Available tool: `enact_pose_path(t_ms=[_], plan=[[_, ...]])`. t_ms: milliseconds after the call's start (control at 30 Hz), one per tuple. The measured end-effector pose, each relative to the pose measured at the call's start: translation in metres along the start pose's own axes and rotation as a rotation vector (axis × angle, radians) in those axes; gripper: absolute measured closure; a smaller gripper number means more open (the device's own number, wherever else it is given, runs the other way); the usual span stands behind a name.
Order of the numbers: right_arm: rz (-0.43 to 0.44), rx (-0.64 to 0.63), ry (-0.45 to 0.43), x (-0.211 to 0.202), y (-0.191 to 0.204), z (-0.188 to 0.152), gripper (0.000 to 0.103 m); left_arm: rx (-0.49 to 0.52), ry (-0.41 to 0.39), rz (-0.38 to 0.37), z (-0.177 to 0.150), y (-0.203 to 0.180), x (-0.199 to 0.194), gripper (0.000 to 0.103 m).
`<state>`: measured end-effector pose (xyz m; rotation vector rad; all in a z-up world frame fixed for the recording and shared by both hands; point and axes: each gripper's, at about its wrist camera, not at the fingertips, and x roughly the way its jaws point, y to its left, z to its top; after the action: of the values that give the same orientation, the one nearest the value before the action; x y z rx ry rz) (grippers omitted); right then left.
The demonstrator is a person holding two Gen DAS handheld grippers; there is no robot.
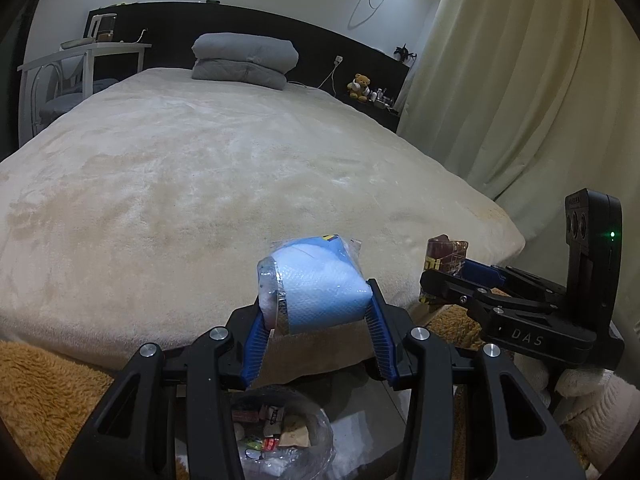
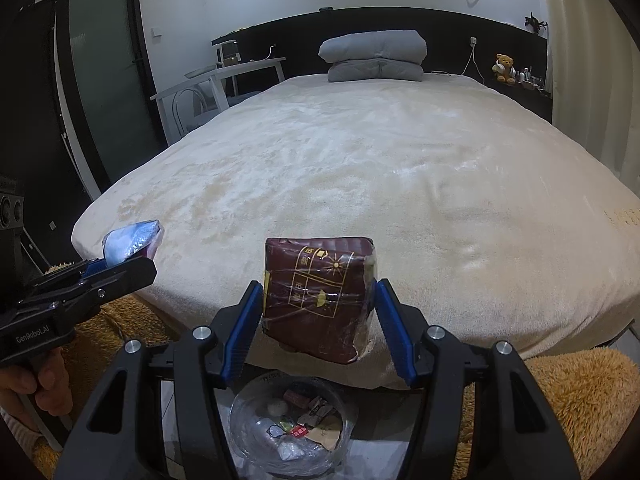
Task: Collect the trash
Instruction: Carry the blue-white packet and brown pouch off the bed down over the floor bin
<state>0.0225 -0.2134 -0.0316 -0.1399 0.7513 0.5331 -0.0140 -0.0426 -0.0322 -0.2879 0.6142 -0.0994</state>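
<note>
My left gripper (image 1: pixel 318 316) is shut on a light blue tissue pack in clear wrap (image 1: pixel 316 284), held above the foot of the bed. It also shows in the right wrist view (image 2: pixel 132 242). My right gripper (image 2: pixel 320 312) is shut on a dark red wrapped packet (image 2: pixel 318 300), also seen in the left wrist view (image 1: pixel 446 254) to the right of the tissue pack. A clear-lined trash bin (image 2: pixel 292 420) with several scraps inside sits on the floor directly below both grippers, and shows in the left wrist view (image 1: pixel 280 436).
A bed with a cream fleece cover (image 1: pixel 224 184) fills the view ahead. A folded grey quilt (image 1: pixel 244 60) lies at its head. Tan shaggy rug (image 2: pixel 568 396) lies either side of the bin. Curtains (image 1: pixel 520 80) hang right; a white table (image 2: pixel 224 76) stands left.
</note>
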Motion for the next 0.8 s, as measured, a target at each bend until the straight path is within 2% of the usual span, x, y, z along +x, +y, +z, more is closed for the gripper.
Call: enact_pose_path(t_ms=[400,800], plan=[[0.066,0.025,0.132,0.011,0.002,-0.016,0.045,-0.054,0.155,0.001,-0.023,0.010,0.020,0.059],[0.145,0.108,0.358,0.052,0.002,-0.034,0.045,-0.101,0.358,-0.012,-0.050,0.021,0.055,0.059]])
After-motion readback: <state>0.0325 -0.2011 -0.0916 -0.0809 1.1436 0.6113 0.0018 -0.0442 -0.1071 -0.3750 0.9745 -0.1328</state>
